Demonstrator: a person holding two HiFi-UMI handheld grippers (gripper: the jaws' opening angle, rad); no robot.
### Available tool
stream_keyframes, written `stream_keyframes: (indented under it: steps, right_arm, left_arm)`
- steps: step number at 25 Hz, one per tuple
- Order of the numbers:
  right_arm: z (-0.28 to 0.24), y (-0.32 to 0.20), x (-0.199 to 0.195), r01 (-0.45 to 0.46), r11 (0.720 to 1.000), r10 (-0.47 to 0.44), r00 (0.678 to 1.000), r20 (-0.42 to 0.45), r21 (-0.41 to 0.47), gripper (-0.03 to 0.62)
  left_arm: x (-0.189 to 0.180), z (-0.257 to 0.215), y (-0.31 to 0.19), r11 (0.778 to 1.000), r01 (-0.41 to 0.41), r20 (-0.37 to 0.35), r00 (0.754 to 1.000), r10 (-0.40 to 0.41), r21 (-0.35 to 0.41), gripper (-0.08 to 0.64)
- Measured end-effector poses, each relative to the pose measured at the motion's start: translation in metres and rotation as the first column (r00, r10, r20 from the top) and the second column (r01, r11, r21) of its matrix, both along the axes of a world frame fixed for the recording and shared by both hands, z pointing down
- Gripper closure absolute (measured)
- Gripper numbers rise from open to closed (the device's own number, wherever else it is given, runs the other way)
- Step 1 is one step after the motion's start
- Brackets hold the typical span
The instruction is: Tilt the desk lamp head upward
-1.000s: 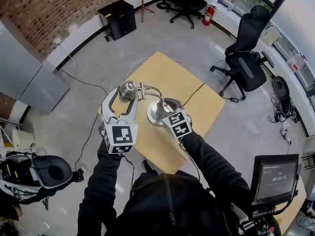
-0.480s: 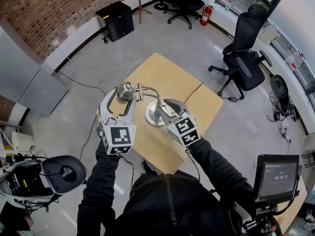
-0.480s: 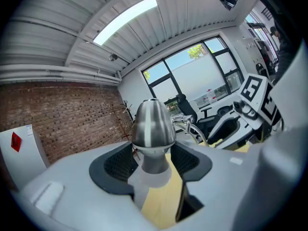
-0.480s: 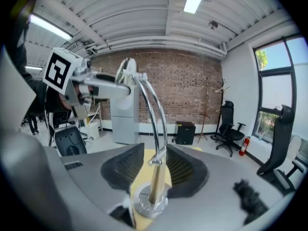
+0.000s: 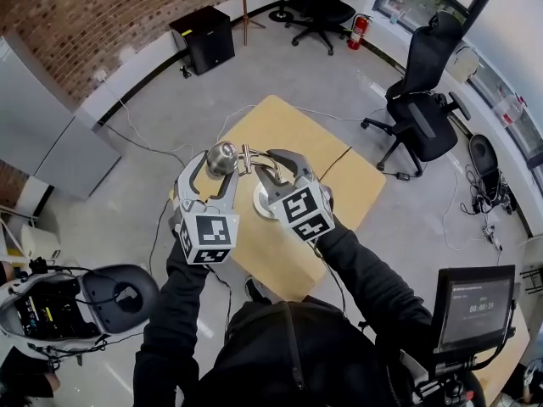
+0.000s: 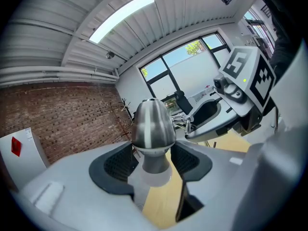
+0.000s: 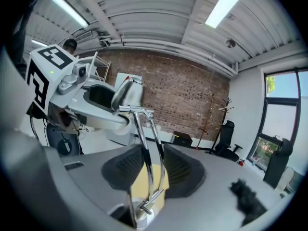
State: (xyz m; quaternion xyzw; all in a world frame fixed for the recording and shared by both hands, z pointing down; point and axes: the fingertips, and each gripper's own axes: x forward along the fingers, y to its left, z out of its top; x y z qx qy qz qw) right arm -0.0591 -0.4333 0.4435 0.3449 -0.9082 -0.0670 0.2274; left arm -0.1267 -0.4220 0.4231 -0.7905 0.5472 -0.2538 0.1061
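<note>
Desk lamp stands on the wooden table [image 5: 344,176], centre of the head view. Its round base [image 5: 260,203] sits flat on the tabletop.

Your left gripper [image 5: 219,164] is clamped on the chrome lamp head [image 5: 222,153]. In the left gripper view, both pads press the head's sides and the dome [image 6: 153,124] rises above them at frame centre.

Your right gripper [image 5: 273,167] is just right of the head, above the base. Its fingers are set narrowly apart and straddle the lamp arm [image 7: 145,146]. The twin rods run up between the pads, close to each side, with no clear squeeze. The arm's lower joint shows at the bottom of that frame.
</note>
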Motion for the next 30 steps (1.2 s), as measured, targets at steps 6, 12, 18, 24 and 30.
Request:
stream_keyframes:
  steps: [6,12,18,24,30]
  right_arm:
    - [-0.004,0.004,0.014,-0.013,0.999,0.015,0.997,0.074,-0.033,0.472]
    - [-0.007,-0.004,0.015,-0.031,0.997,0.042,0.985,0.165,-0.069,0.471]
    - [0.01,-0.016,0.007,-0.044,0.994,0.067,0.968,0.243,-0.101,0.471]
    - [0.009,-0.002,0.038,-0.032,0.989,0.085,0.927,0.365,-0.147,0.471]
    - [0.009,0.001,0.048,0.001,0.981,0.091,0.882,0.462,-0.195,0.469]
  left_arm:
    - [0.016,-0.011,0.003,1.0,-0.011,0.035,0.999,0.01,0.015,0.305]
    - [0.018,-0.019,-0.006,0.999,-0.027,0.091,0.996,0.024,0.022,0.305]
    - [0.014,-0.007,-0.019,0.997,-0.067,0.194,0.979,0.056,0.047,0.301]
    - [0.052,-0.016,-0.005,0.99,-0.13,0.333,0.937,0.102,0.061,0.298]
    - [0.068,-0.024,-0.002,0.983,-0.168,0.391,0.911,0.128,0.07,0.298]
